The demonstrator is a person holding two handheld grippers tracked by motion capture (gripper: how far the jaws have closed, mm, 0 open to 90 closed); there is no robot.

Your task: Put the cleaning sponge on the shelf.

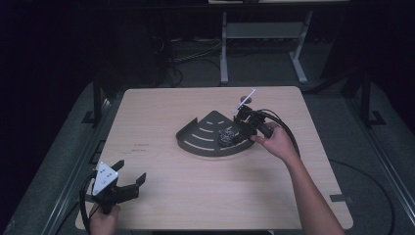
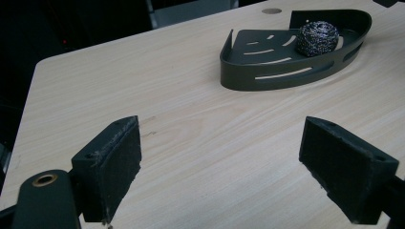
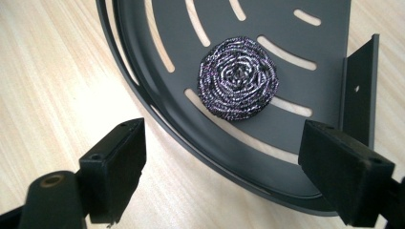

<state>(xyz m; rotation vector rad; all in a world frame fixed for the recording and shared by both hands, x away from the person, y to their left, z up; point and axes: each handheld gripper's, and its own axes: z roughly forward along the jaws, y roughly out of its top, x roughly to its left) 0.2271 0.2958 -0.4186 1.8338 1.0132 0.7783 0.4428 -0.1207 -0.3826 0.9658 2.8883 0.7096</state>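
Right gripper (image 3: 222, 157) hangs wide open, empty, above the tray's curved rim (image 3: 191, 148) — the steel scourer (image 3: 238, 77) lies straight ahead inside the tray; left gripper (image 2: 219, 162), also wide, is well apart

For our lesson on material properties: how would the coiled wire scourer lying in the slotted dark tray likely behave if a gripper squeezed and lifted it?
The wire scourer is loosely coiled strands, so it would probably compress springily between the pads and weigh little. Its rough mesh should resist slipping. Its rounded shape might roll a little on the tray if nudged.
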